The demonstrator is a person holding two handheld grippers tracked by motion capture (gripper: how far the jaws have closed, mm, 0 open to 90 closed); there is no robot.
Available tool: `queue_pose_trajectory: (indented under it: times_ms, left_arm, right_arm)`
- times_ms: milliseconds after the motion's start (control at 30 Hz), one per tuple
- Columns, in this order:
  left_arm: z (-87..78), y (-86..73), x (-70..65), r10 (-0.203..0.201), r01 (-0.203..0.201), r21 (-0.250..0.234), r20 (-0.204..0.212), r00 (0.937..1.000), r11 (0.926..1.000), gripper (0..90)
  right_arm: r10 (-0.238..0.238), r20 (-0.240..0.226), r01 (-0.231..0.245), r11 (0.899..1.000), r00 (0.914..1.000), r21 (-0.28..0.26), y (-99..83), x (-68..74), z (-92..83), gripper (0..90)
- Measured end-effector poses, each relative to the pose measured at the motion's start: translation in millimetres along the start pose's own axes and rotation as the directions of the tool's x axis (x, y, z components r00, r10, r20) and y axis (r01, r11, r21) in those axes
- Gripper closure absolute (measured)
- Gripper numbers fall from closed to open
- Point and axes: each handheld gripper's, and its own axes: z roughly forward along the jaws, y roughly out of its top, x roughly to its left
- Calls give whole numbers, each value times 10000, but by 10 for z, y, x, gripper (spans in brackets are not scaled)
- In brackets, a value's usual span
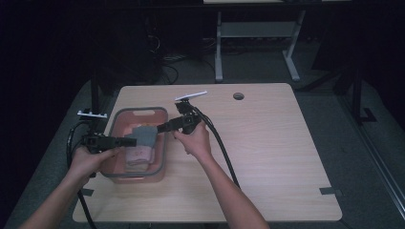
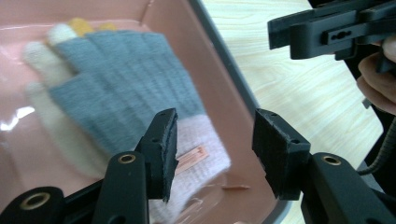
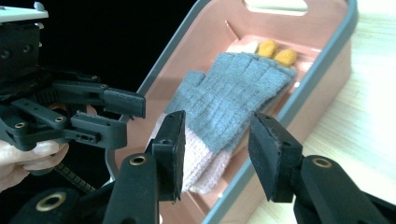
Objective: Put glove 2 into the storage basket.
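A pink bin [image 1: 165, 143] with a grey rim stands on the left part of the wooden table. Inside it lies a grey knitted glove [image 1: 144, 135] with a pale pink cuff, on top of a cream glove with yellow fingertips [image 3: 275, 51]. My left gripper [image 1: 131, 141] reaches in over the bin's left rim, open, its pads above the glove's cuff [image 2: 201, 154] without touching it. My right gripper [image 1: 160, 127] hovers open over the right rim, facing the left one. In the right gripper view the grey glove [image 3: 233, 102] lies beyond the open jaws [image 3: 217, 140], and the left gripper [image 3: 130, 116] is at the left.
The table [image 1: 267, 143] stretches bare to the right of the bin, with a round cable hole [image 1: 238, 96] near its far edge. A black cable [image 1: 222, 148] trails from the right gripper along the forearm. Another desk's legs [image 1: 218, 47] stand on the floor behind.
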Motion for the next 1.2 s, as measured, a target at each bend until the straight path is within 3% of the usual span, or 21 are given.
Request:
queue_pose_trajectory:
  times_ms: [567, 1200]
  left_arm:
    - [158, 108, -244, 328, -327, -33, 551, 9979, 9995, 452]
    - [301, 176, -404, 591, -582, -131, 767, 9953, 9982, 388]
  right_arm:
    - [77, 228, -69, 9993, 9997, -371, -29, -129, -295, 545]
    - [231, 378, -217, 9991, 9990, -375, -81, -311, -481, 518]
